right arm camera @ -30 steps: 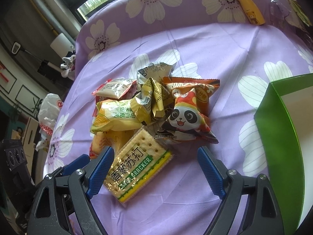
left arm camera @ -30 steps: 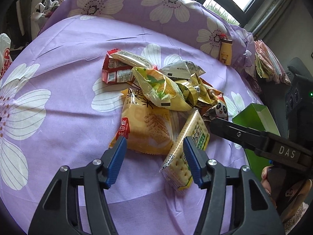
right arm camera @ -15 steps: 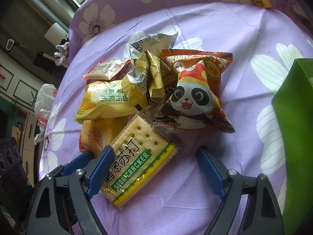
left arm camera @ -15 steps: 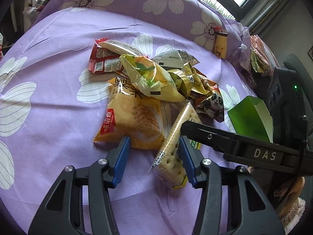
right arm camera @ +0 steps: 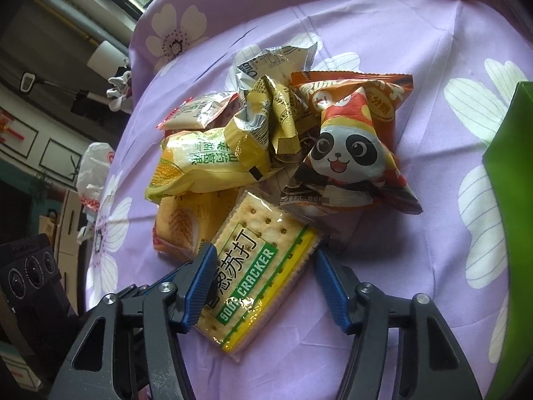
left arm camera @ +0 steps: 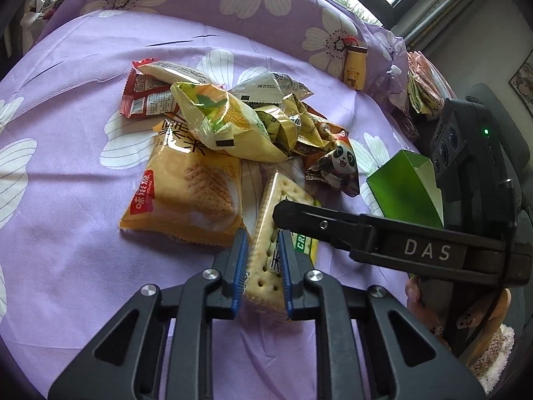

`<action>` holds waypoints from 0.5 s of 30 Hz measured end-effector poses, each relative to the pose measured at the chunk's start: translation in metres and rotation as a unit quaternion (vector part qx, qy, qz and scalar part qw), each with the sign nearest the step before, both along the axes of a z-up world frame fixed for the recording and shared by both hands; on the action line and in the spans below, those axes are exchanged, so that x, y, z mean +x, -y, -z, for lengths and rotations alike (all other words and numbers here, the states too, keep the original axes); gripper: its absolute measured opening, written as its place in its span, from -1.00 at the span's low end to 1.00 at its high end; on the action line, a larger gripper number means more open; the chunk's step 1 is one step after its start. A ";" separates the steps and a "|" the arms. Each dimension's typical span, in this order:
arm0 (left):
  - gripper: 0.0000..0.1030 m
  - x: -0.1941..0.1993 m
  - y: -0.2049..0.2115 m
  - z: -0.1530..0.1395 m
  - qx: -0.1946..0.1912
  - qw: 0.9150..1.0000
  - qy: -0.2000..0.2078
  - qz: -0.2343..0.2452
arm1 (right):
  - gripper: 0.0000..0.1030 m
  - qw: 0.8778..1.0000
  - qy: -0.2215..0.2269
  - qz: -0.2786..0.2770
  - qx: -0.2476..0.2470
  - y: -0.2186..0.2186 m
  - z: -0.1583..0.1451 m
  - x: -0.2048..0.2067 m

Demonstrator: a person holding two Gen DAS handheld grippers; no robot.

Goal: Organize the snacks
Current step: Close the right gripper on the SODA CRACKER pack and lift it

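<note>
Since the earlier frames, both sets of jaws had been closing on the same soda cracker pack [left arm camera: 266, 260]: my left gripper [left arm camera: 263, 266] had gone from straddling it loosely to clamping it, and my right gripper [right arm camera: 263, 286] had narrowed from wide open until its fingers bracketed the pack's two long sides. The pile behind had not shifted.

In the left wrist view, the left pads pressed flat against the pack's thin faces near its near end, with the pack tipped up on edge between them. In the right wrist view, the pack [right arm camera: 256, 266] lay across the right jaws, the left blue pad against its edge and the right pad touching the far corner; I could not tell whether that was a firm squeeze or mere contact.

The pack sat at the front of the snack heap on the purple flowered cloth [left arm camera: 66, 200], touching the orange biscuit bag [left arm camera: 186, 200] on one side, with the panda packet [right arm camera: 349, 160] just behind it. Its long axis ran from my left gripper away toward the heap. The green box [left arm camera: 406, 190] stood off to the right, beyond the right gripper's finger, so I judged the right hand the nearer one for carrying the pack there.
</note>
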State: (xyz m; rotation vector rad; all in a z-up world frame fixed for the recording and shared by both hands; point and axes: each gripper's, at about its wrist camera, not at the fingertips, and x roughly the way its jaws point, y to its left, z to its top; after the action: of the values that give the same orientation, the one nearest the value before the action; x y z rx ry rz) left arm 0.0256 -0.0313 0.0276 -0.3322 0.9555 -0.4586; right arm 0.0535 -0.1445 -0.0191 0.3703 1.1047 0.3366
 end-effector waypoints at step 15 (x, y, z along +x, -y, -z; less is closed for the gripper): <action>-0.73 -0.004 0.002 -0.006 0.010 1.000 0.002 0.010 | 0.02 1.000 -0.011 0.001 0.016 -0.004 -0.002 -0.004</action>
State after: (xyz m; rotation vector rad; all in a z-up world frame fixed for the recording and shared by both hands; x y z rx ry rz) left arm 0.0212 -0.0337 0.0340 -0.3038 0.9602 -0.4664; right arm 0.0499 -0.1402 -0.0175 0.4037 1.1207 0.3504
